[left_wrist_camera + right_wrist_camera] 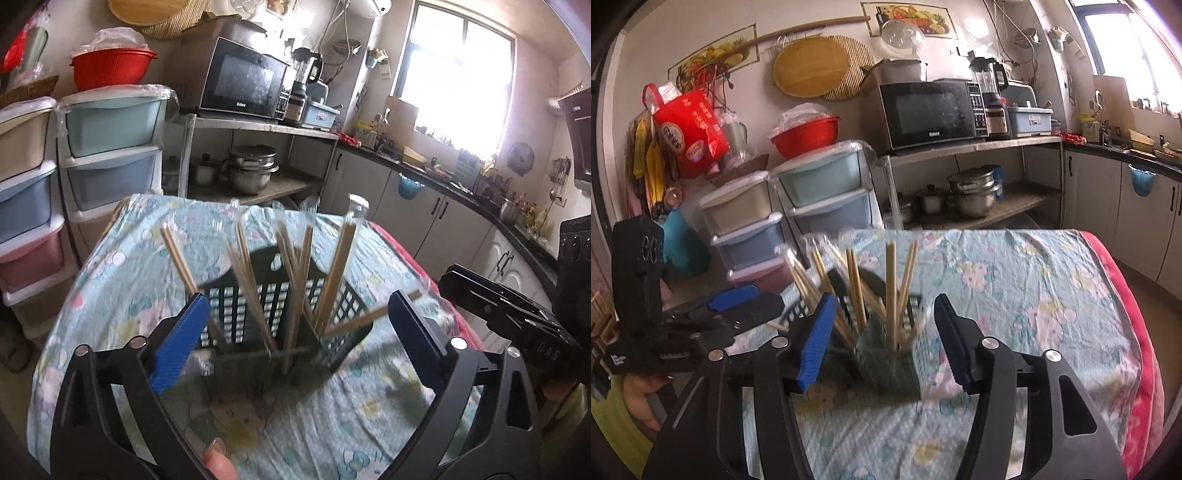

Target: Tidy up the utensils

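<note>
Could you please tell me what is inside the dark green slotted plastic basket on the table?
The dark green slotted plastic basket holds many wooden chopsticks, leaning outward in several directions. Its walls hide their lower ends and its floor.

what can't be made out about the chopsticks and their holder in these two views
- Chopsticks: count unclear; motion blur smears them in both views.
- Their lower ends: hidden inside the dark slotted holder in both views.
- Holder's base in the right wrist view: blurred, and the right gripper hides its sides.
- Clear caps on the chopstick tips: too blurred to tell what they are.
</note>
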Available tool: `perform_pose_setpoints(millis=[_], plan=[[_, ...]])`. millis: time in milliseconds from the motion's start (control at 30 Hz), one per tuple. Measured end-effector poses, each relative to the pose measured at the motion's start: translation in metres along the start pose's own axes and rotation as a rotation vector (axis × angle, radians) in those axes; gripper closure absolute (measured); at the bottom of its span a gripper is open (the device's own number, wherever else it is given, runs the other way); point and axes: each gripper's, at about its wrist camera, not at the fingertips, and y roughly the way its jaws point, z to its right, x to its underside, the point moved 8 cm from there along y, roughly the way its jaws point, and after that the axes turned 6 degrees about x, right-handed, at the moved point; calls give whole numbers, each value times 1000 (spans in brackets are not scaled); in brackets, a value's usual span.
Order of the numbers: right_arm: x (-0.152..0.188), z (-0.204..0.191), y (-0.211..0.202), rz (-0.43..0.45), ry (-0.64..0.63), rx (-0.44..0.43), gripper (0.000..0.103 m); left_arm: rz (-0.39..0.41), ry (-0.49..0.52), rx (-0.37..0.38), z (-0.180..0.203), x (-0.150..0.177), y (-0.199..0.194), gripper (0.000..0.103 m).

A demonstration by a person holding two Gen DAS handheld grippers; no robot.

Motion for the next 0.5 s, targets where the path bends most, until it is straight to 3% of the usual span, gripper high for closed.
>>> perform_pose_setpoints(millis=[300,500], plan=[[44,-5,-16,-42,-18,22,38,26,10,-8,14,28,-25,11],[65,-9,-20,-72,-10,20,36,86,37,-19,19,26,-45,11]])
